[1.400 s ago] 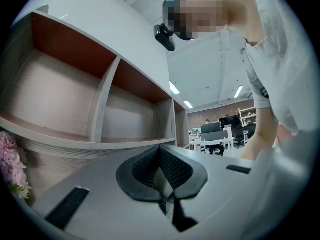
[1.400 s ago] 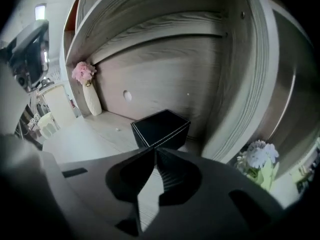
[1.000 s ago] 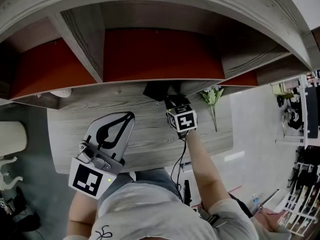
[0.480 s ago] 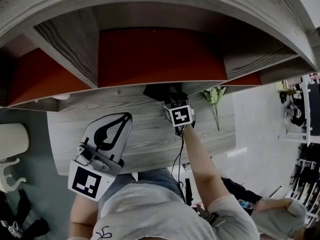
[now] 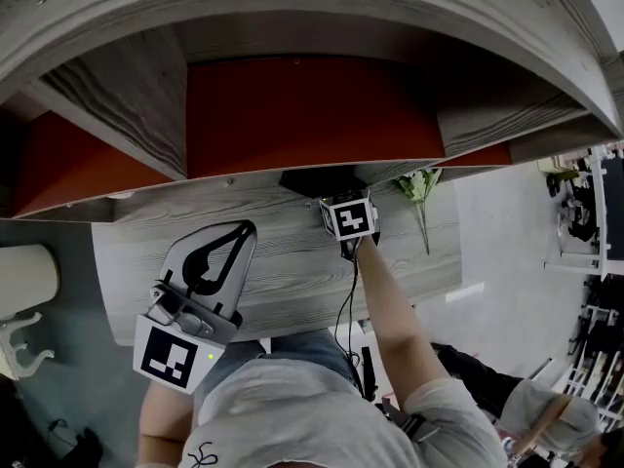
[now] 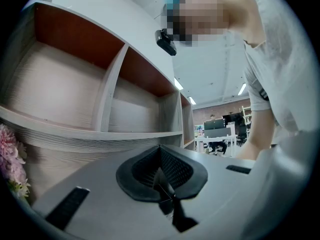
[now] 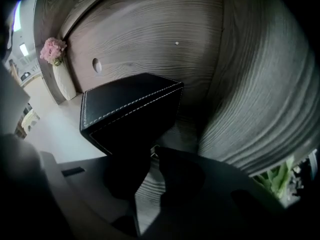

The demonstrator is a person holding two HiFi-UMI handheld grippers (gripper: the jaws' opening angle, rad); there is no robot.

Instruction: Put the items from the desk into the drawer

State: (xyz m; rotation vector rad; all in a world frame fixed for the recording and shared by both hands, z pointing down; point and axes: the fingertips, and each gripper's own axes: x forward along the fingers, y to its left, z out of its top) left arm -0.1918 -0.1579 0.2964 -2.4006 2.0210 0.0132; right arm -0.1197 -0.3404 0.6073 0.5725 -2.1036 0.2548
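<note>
My right gripper [image 7: 152, 154] has its jaws pinched on the black box [image 7: 130, 114], which sits on the worktop [image 5: 292, 271], while my left gripper [image 6: 162, 184] is closed and empty, so stowing seems barely begun.

Low shelf unit [image 5: 487, 115] overhangs the black box [image 5: 310, 180]; open desk [image 5: 283, 261] lies left.

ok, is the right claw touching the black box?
Cannot tell. Right gripper view puts a corner of the box right at the right claw tips, but it's all dark there: no plain contact or gap. Head view hides it.
</note>
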